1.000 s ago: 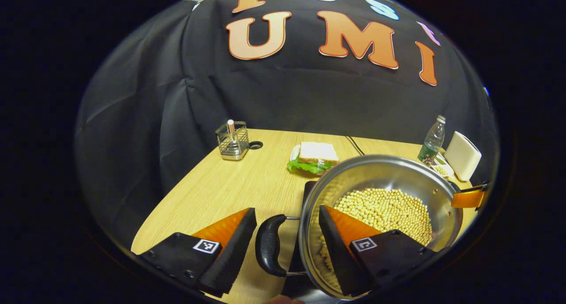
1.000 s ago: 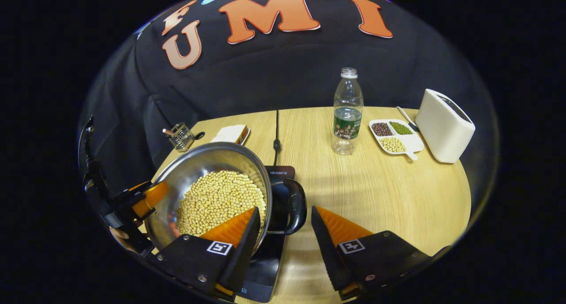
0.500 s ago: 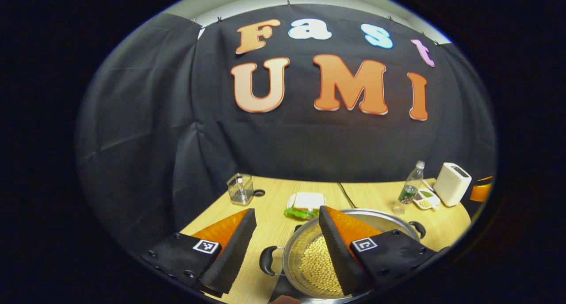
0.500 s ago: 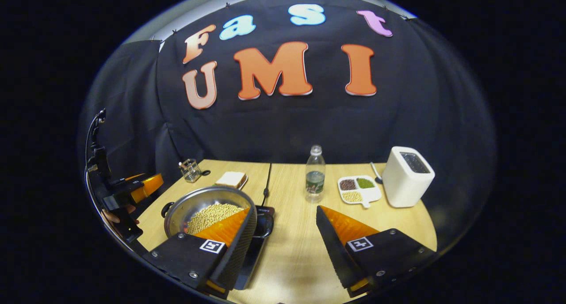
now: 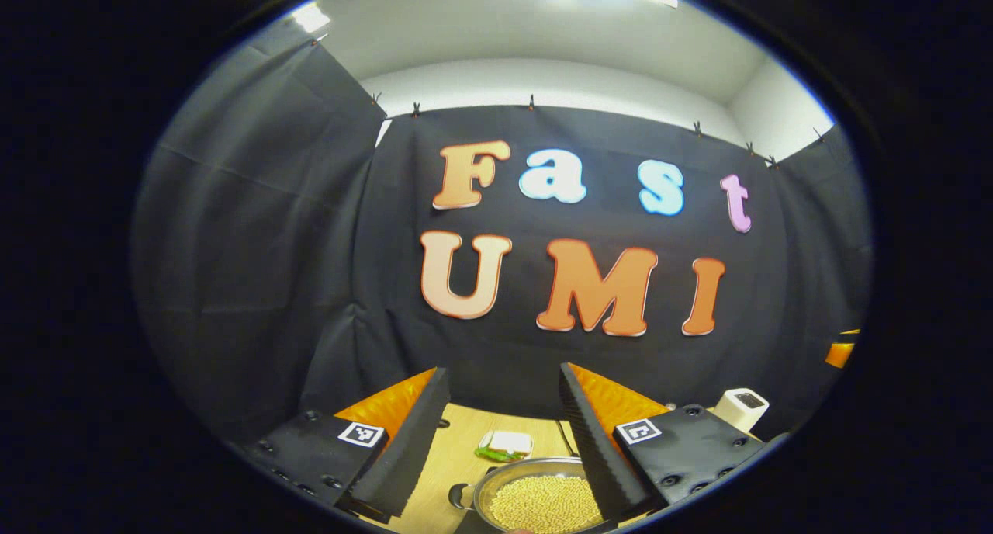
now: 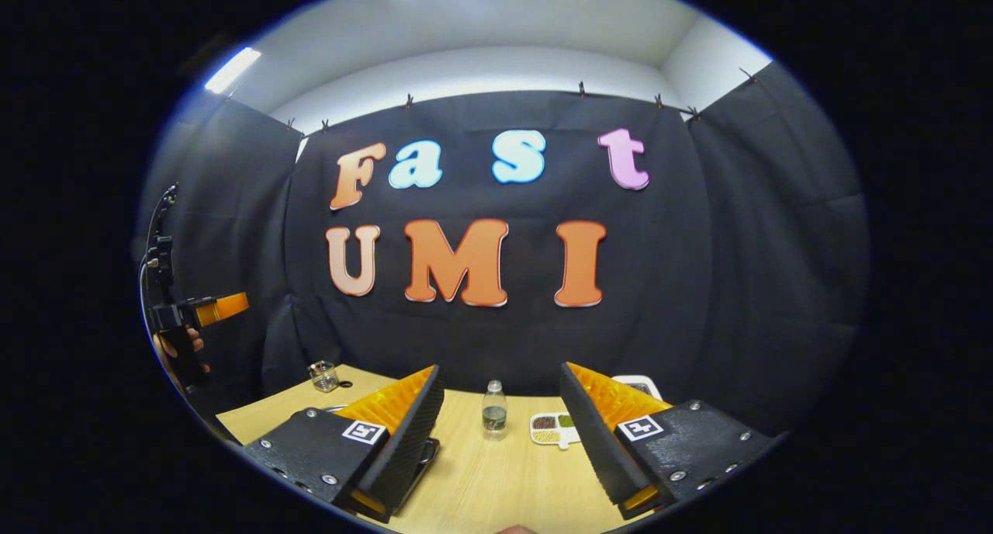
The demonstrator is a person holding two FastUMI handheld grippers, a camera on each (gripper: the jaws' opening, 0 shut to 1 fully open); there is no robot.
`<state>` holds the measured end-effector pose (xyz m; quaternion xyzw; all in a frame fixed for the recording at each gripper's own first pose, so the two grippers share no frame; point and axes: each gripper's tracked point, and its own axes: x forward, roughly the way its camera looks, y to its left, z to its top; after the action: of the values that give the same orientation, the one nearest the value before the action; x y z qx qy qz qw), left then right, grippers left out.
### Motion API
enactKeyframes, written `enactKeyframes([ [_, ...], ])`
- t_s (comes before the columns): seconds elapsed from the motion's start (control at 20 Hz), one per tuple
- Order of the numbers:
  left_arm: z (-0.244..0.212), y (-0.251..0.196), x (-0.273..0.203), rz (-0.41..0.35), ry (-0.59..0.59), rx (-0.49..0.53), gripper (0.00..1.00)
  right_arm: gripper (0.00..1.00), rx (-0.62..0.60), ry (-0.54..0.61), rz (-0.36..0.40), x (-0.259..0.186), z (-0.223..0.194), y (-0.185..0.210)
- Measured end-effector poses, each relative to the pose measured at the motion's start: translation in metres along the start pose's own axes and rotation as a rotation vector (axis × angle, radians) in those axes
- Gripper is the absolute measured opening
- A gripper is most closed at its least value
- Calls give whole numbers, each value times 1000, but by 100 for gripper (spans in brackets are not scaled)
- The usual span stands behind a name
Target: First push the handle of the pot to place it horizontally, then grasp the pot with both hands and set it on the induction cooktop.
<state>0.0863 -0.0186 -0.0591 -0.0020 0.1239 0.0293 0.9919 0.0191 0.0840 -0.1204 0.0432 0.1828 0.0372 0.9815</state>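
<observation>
Pot of yellow beans on the table; sandwich just behind the pot. Left gripper and right gripper: fingers wide, holding nothing.

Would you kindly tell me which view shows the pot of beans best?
The left gripper view: the pot lies low between that claw's fingers, its rim, beans and one black handle visible. In the right gripper view, the near finger hides almost all of it.
</observation>
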Motion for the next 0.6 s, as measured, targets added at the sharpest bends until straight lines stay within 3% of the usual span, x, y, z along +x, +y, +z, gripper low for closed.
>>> enactKeyframes([
  [0.15,54,2,-21,5,-95,33,96,93,20,-61,-9,-23,37,-12],
  [0.2,68,2,-25,9,-115,45,96,98,16,-85,-18,-29,48,-17],
  [0.25,81,3,-31,10,-133,52,96,93,6,-109,-26,-33,56,-22],
  [0.3,91,2,-35,1,-152,52,97,98,0,-131,-38,-36,64,-26],
  [0.4,108,2,-41,-5,-181,23,94,93,-3,-196,-58,-36,79,-27],
  [0.45,114,3,-43,-10,-189,10,97,98,-3,-216,-76,-35,80,-30],
  [0.5,117,7,-45,-10,-203,3,94,93,-4,-206,-90,-33,73,-31],
  [0.55,119,11,-47,1,-218,-9,94,98,0,-187,-89,-31,68,-31],
  [0.6,115,10,-51,-5,-210,-17,97,93,11,-171,-73,-32,66,-27],
])
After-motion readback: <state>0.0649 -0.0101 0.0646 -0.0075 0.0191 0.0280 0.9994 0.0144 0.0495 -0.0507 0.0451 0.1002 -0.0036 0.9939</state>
